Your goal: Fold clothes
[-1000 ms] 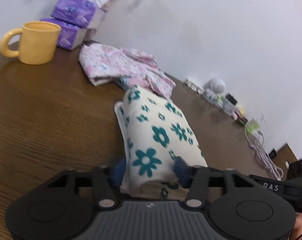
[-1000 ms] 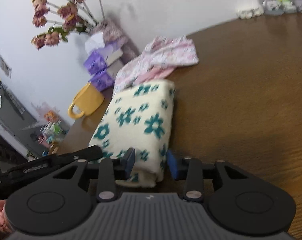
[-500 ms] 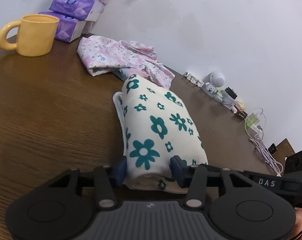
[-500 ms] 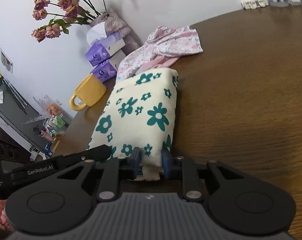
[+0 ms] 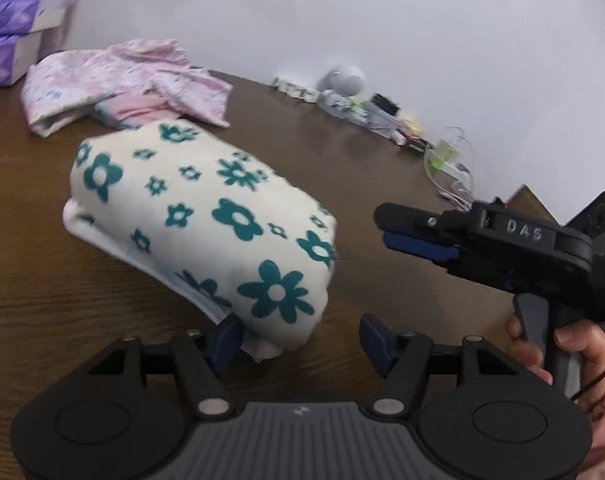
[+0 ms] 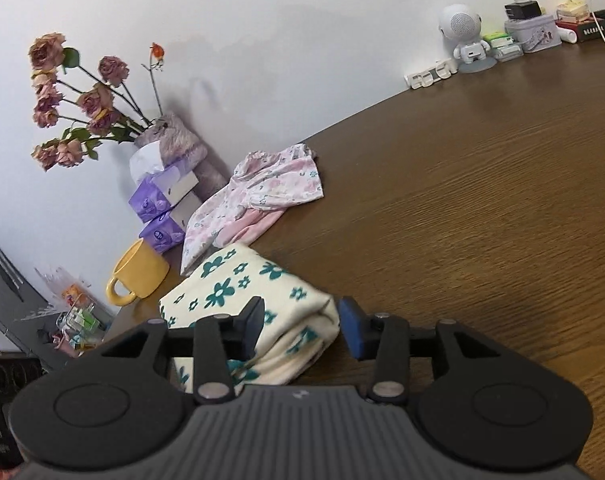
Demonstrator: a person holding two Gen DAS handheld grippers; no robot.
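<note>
Folded floral cloth (image 5: pixel 206 224) lies on the table (image 6: pixel 482 208), both grippers' jaws opening, gripping nothing.

A cream fleece garment printed with teal flowers (image 5: pixel 206 216) lies folded into a thick, rounded bundle on the brown wooden bench (image 6: pixel 482 200). Just behind it, touching its far end, a pale pink floral garment (image 6: pixel 258 192) lies crumpled and unfolded.

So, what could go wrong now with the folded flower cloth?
1. Both grippers are opening; the left gripper has one finger against the folded flower cloth, so withdrawing may drag it open.
2. The cloth's near end bulges loosely and may unroll.
3. It touches the unfolded pink garment; sliding could tangle them.
</note>
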